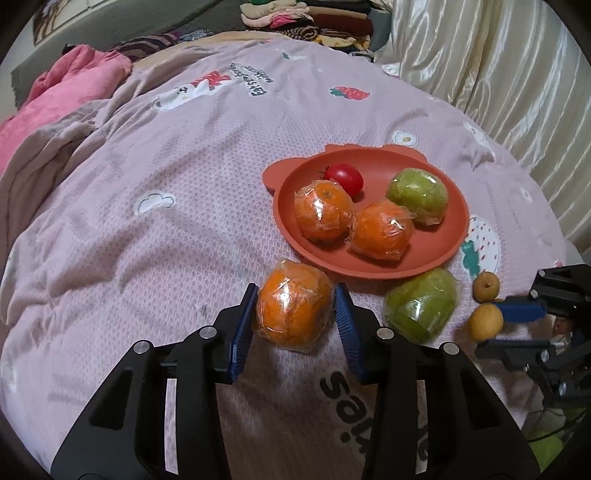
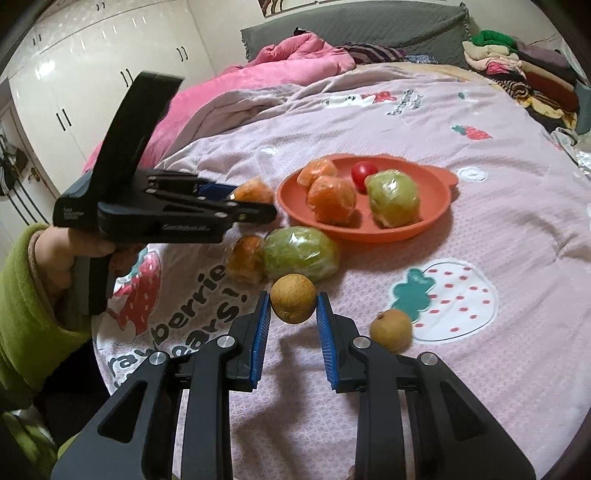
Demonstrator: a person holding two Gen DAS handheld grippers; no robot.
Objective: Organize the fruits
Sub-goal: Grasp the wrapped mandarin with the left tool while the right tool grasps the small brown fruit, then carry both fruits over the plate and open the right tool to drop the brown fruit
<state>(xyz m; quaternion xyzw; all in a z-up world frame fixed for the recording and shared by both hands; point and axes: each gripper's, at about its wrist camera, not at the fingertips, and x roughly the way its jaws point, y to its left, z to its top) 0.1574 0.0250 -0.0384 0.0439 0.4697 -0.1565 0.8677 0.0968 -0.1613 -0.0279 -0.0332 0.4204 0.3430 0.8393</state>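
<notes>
An orange plate [image 1: 436,254] on the bed holds two wrapped oranges [image 1: 323,212], a red tomato [image 1: 345,177] and a wrapped green fruit [image 1: 419,195]. My left gripper [image 1: 295,310] is shut on a wrapped orange [image 1: 293,308], held above the bedspread near the plate's front rim. My right gripper [image 2: 293,314] is shut on a small brown round fruit [image 2: 293,298]. A second brown fruit [image 2: 391,329] lies just right of it. A wrapped green fruit [image 2: 301,253] and another wrapped orange [image 2: 245,258] lie in front of the plate [image 2: 436,184].
The fruits lie on a pink printed bedspread [image 1: 184,203]. A pink blanket [image 1: 70,96] is bunched at the far left, folded clothes [image 1: 314,18] are stacked at the head, and a cream curtain [image 1: 498,74] hangs on the right. White wardrobes [image 2: 92,55] stand behind.
</notes>
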